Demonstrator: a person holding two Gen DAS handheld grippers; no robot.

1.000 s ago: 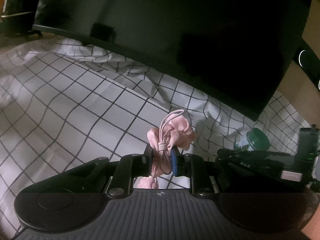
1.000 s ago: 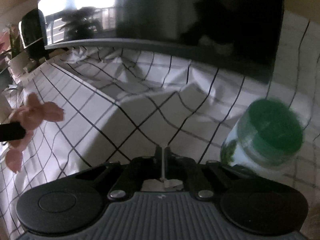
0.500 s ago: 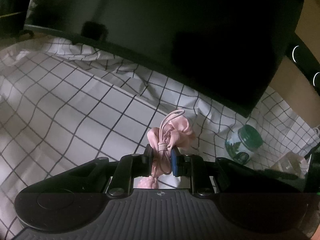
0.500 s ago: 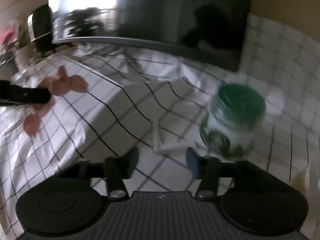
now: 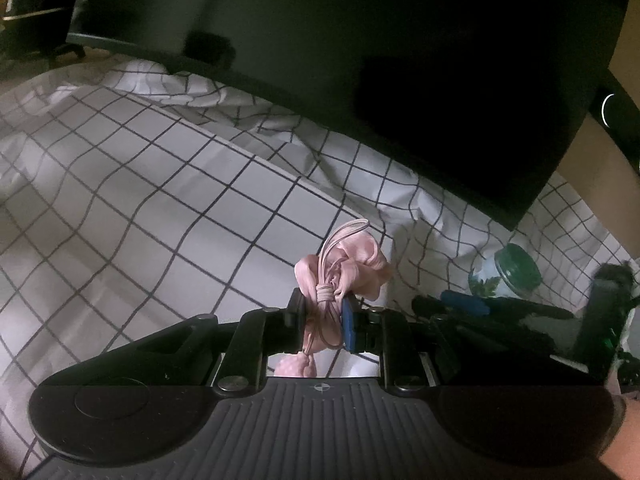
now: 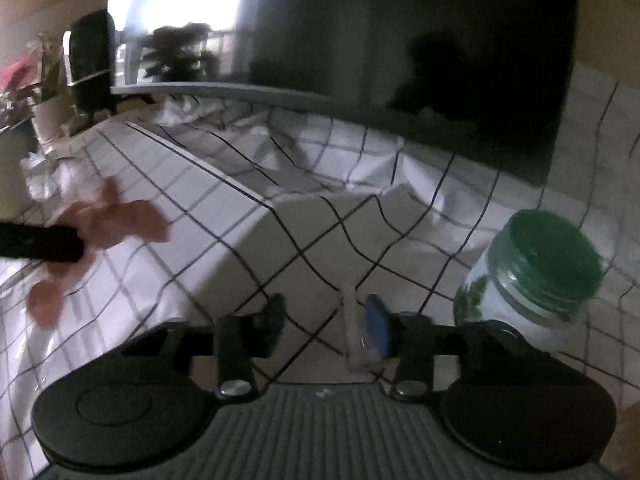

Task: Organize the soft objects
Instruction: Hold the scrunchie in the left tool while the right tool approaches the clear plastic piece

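My left gripper (image 5: 323, 312) is shut on a pink fabric pouch with a knotted pink cord (image 5: 360, 264), held just above the checked cloth. The right wrist view shows that pouch (image 6: 116, 224) blurred at the far left, in the dark left finger (image 6: 40, 242). My right gripper (image 6: 325, 322) hangs low over the cloth with its jaws closing. A thin translucent strip (image 6: 352, 328) stands between them, close to the blue right pad (image 6: 378, 332), and the left pad is clear of it. The right gripper (image 5: 464, 302) also shows at the right of the left wrist view.
A white cloth with a black grid (image 6: 280, 184) covers the surface, creased at the back. A glass jar with a green lid (image 6: 532, 276) stands just right of my right gripper. A large dark screen (image 6: 400, 40) rises behind the cloth. Plants (image 6: 36, 80) stand far left.
The right gripper was shut on the thin strip, opened wide and let it go, and now stands narrower around it. The left gripper still holds the pink pouch.
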